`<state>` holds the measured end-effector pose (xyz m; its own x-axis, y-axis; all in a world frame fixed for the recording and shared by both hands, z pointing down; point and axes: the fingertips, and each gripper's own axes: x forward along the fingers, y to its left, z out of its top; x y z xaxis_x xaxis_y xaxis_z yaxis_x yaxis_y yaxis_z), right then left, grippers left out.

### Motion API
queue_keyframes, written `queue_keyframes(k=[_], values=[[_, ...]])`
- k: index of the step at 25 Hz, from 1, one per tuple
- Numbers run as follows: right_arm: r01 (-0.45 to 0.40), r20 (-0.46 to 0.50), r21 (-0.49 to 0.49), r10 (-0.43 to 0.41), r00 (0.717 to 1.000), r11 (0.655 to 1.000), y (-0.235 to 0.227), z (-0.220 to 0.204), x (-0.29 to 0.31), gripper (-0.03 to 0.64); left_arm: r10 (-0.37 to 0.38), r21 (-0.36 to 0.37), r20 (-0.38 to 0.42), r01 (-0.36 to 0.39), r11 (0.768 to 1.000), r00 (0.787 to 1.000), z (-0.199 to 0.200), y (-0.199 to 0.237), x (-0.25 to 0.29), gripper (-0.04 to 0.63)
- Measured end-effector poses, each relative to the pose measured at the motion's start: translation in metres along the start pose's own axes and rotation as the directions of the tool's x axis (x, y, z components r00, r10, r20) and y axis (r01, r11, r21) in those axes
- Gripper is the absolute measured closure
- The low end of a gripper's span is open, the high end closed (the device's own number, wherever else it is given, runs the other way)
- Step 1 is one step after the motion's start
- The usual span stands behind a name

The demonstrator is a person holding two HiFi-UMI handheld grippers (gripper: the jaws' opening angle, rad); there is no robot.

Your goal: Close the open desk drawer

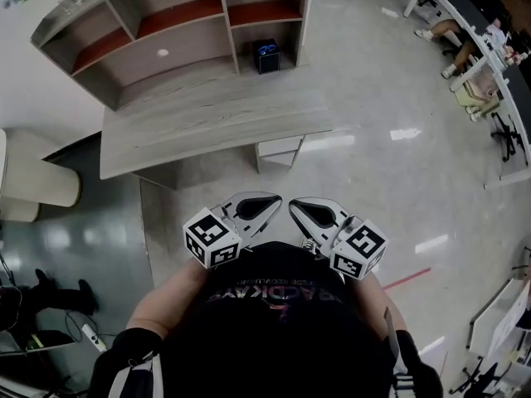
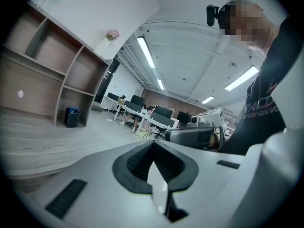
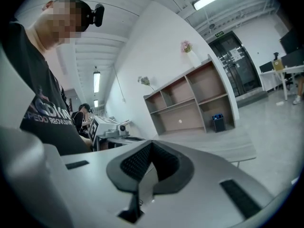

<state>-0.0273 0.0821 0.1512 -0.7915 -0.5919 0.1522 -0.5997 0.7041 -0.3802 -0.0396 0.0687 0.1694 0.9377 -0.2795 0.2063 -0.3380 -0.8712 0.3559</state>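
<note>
A pale wood desk (image 1: pixel 207 123) stands ahead of me, and a white drawer unit (image 1: pixel 280 149) shows just under its front edge. I cannot tell how far the drawer stands out. Both grippers hang close to my chest, well short of the desk, tips turned toward each other. The left gripper (image 1: pixel 276 200) is shut with nothing in it, and the left gripper view shows its pads (image 2: pixel 142 161) meeting. The right gripper (image 1: pixel 292 205) is also shut and empty, its pads (image 3: pixel 167 163) together in the right gripper view. Neither touches the desk or the drawer.
A shelf unit (image 1: pixel 178 31) sits on the desk, with a small black and blue box (image 1: pixel 266 55) in its right compartment. A beige seat (image 1: pixel 37 181) stands at the left. Office desks with seated people (image 1: pixel 473 56) line the far right. Glossy floor (image 1: pixel 390 189) lies between me and the desk.
</note>
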Motion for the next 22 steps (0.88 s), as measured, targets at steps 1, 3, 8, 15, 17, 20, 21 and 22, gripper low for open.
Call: queue_keyframes(k=[1,3,8,15,17,20,21,22], values=[[-0.001,0.001,0.005,0.001,1.0,1.0,0.0,0.0,0.0,0.6,0.001,0.002,0.002,-0.001,1.0,1.0,0.001,0.0,-0.001,0.584],[-0.002,0.003,0.029,0.002,1.0,1.0,-0.001,0.0,0.001,0.6,0.007,0.007,0.002,-0.007,1.0,1.0,0.001,0.002,-0.003,0.584],[0.002,0.0,0.06,-0.002,1.0,0.998,-0.006,-0.003,0.002,0.6,0.014,-0.007,0.005,-0.014,1.0,1.0,-0.001,0.007,-0.002,0.584],[-0.002,-0.02,0.071,0.003,1.0,0.998,-0.008,-0.011,0.007,0.6,0.036,-0.011,-0.01,-0.036,0.999,0.999,-0.008,0.013,-0.004,0.584],[-0.007,-0.023,0.072,0.008,1.0,0.997,-0.008,-0.012,0.008,0.6,0.038,-0.01,-0.014,-0.038,0.999,0.999,-0.01,0.013,-0.003,0.584],[-0.008,-0.024,0.077,0.01,1.0,0.997,-0.008,-0.013,0.009,0.6,0.042,-0.004,-0.016,-0.042,0.999,0.999,-0.009,0.013,-0.003,0.584],[-0.008,-0.025,0.076,0.01,1.0,0.997,-0.008,-0.013,0.01,0.6,0.044,-0.003,-0.013,-0.044,0.999,0.999,-0.008,0.014,-0.003,0.584],[-0.009,-0.026,0.074,0.011,1.0,0.997,-0.008,-0.012,0.01,0.6,0.046,-0.004,-0.012,-0.047,0.999,0.999,-0.008,0.015,-0.003,0.584]])
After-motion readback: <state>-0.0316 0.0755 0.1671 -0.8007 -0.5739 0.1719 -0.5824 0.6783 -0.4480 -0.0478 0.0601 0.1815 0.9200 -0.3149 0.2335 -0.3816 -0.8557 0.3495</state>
